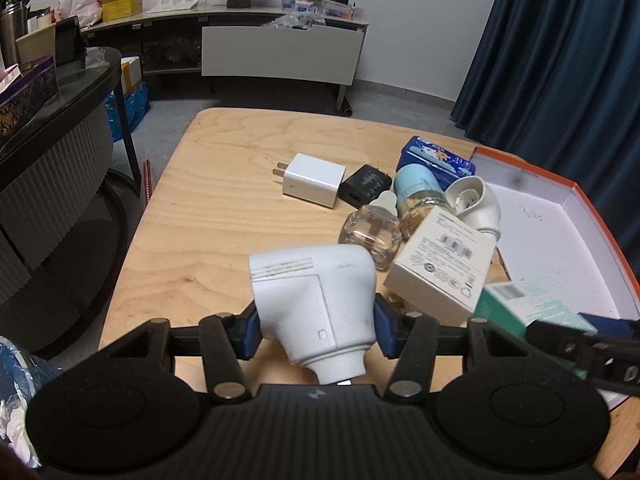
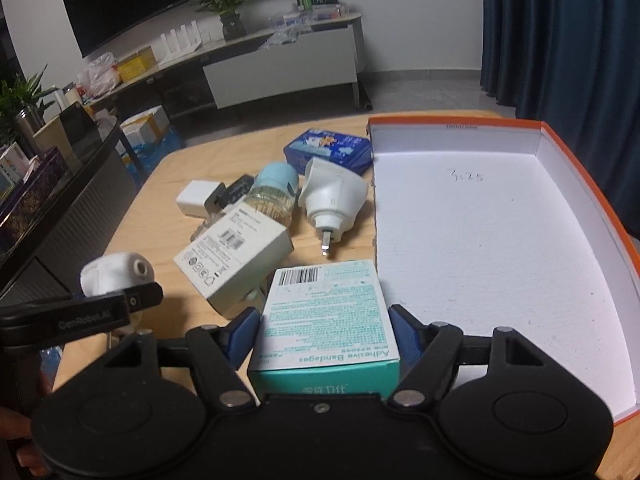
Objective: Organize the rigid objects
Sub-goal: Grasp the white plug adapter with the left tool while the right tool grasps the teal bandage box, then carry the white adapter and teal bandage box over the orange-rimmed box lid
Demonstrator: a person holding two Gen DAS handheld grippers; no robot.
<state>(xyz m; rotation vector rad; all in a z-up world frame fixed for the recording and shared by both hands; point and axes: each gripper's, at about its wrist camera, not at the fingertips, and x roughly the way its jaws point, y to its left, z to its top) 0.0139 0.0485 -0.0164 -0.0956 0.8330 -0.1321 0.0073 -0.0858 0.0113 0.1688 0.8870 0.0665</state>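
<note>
Living-room counter of pale plywood (image 1: 208, 208), both hands loaded and lifted near the box.

Left hand-held gripper (image 1: 316, 330) is narrowed onto a white plastic plug-in vaporiser body (image 1: 316, 292), pads pressing its flanks; right hand-held gripper (image 2: 326, 330) stands wide but clamped on a teal-and-white cardboard carton of adhesive bandages (image 2: 326, 312). At two o'clock from the carton lies the empty, shallow orange-edged white cardboard box (image 2: 560, 152), likely the destination. At eleven o'clock a heap waits on the counter: a white barcode carton (image 2: 236, 256), a second white vaporiser (image 2: 334, 196), a blue-capped bottle (image 2: 274, 192). Risks, as I judge them: the rounded vaporiser could twist out of its grip, the carton could crush, and the two close-set grippers could collide.
</note>
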